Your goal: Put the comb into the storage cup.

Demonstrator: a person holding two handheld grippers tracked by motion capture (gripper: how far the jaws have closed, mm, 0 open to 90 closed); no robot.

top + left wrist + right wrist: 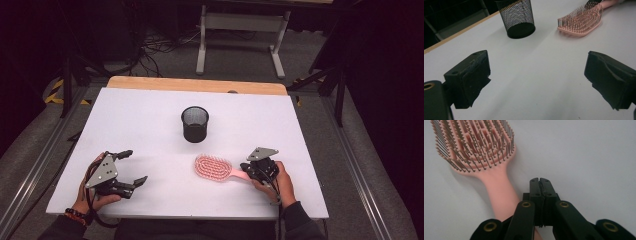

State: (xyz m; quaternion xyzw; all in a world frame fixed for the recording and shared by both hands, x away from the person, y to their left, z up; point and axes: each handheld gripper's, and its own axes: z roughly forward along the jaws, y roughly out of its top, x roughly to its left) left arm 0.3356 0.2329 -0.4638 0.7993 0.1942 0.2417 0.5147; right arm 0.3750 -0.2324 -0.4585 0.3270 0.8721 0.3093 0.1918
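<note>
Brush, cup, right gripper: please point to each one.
Brush point(212, 167), high view, bristle head.
Cup point(195, 125), high view, mesh wall.
Right gripper point(540, 180), right gripper view, tips of shut jaws.

hairbrush point(214, 167): pink | mesh cup point(195, 123): black | table point(150, 125): white

My closed right gripper point(540, 181) hides the pink hairbrush point(477, 152) handle's end; the picture's edge crops the brush head.

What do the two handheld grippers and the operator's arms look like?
Both are black two-jaw tools. The left gripper and the right gripper each carry a grey three-cornered plate on top and trail a black cable. Brass-coloured rivets mark the jaw links. The person wears dark sleeves and a beaded bracelet on the left wrist.
</note>
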